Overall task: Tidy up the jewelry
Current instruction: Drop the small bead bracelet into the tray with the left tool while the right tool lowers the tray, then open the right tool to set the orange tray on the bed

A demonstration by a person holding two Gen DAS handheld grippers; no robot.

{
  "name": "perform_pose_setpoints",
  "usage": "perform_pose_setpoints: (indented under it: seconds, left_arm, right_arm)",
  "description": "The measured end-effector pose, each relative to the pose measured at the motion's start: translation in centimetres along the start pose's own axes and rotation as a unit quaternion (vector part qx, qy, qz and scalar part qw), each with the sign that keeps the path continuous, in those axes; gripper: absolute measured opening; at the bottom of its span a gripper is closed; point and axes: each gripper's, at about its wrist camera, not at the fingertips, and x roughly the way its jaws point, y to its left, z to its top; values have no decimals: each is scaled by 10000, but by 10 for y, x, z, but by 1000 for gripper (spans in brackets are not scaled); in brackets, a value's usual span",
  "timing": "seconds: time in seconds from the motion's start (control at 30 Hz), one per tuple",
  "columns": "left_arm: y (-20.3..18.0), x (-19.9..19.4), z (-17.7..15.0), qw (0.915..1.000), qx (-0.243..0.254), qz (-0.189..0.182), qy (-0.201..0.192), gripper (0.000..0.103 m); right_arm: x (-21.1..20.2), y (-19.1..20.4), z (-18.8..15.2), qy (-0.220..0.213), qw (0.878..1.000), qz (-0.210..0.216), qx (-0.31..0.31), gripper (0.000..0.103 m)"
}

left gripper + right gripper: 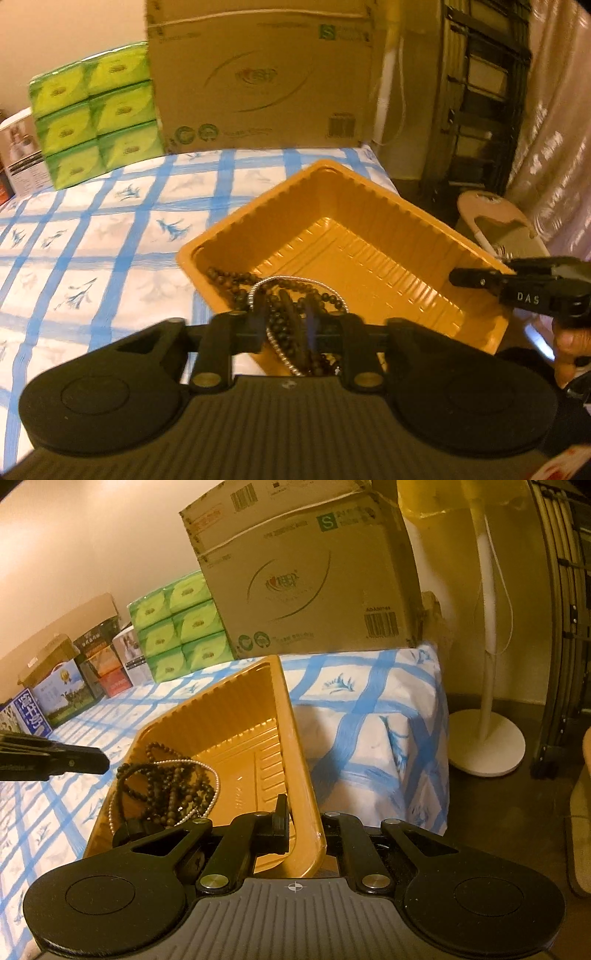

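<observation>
- The ribbed orange plastic tray (295, 738) is sitting on the blue-checked cloth (92, 229) near the bed's corner, its right rim pinched between the closed jaws of the right gripper (306, 834).
- Dark wooden bead strands (166, 782) and a fine silvery chain (207, 771) are lying tangled in the tray's near corner.
- The left gripper (288, 314) is hovering over that heap, jaws slightly apart, beads showing between them; whether the pads are touching them cannot be told.
- "DAS" is showing on the right gripper's side.
- A cardboard box (314, 572) is bearing a green "S" label, beside glossy green tissue packs (181, 627).
</observation>
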Motion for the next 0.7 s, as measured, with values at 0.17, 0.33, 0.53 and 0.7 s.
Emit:
perform_pose_setpoints:
  seconds: [0.17,0.33,0.53,0.7]
  left_arm:
    - [12,-25,-13,9992,-276,279,-105,26]
    - [23,-55,-38,9955,-693,620,-155,29]
    - [27,-87,-72,9880,-1184,968,-197,50]
    - [25,-107,-93,9833,-1439,1102,-178,53]
  right_arm:
    - [-3,-4,-3,14,9999,34,109,7]
    - [-5,-2,-5,74,9998,24,155,7]
    - [-11,-1,-9,71,9995,76,305,49]
    - [-16,-7,-10,-6,9987,-165,473,65]
